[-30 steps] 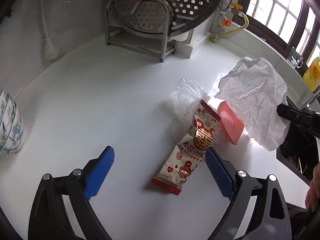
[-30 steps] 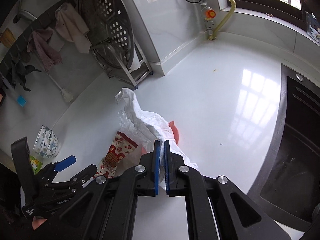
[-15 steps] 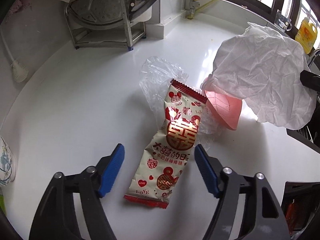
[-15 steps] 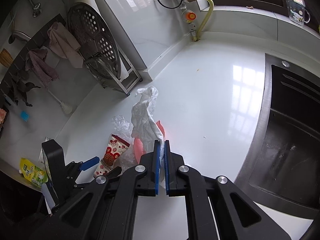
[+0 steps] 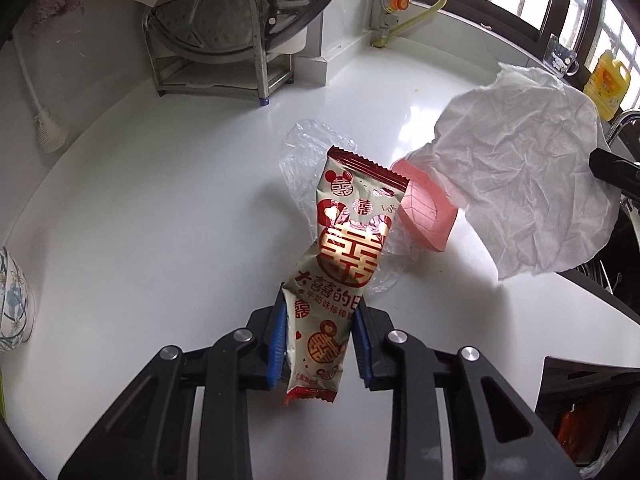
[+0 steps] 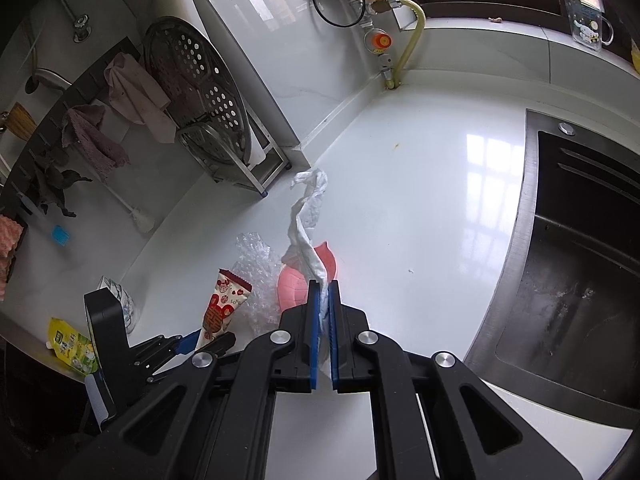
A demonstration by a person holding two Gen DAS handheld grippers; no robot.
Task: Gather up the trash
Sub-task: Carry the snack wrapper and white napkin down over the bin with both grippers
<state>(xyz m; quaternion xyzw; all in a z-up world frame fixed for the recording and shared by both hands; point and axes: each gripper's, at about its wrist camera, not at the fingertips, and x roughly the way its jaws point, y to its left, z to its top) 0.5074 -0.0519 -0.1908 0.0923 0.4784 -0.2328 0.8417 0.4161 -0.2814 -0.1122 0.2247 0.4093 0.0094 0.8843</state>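
While left wrist view runs: left hand-held gripper (image 5: pixel 318 344) jaws have just been closing on snack wrapper (image 5: pixel 344 256), pads pressing lower end, top end off counter (image 5: pixel 140 220). Clear plastic film (image 5: pixel 306 160) and pink lid (image 5: pixel 424 216) lie loose behind, touching each other.

Right wrist view: right hand-held gripper (image 6: pixel 324 334) clenched on white tissue (image 6: pixel 308 216), which hangs clear of counter. Two pieces in hand; film, pink lid left. No bin seen; possibly outside both views.
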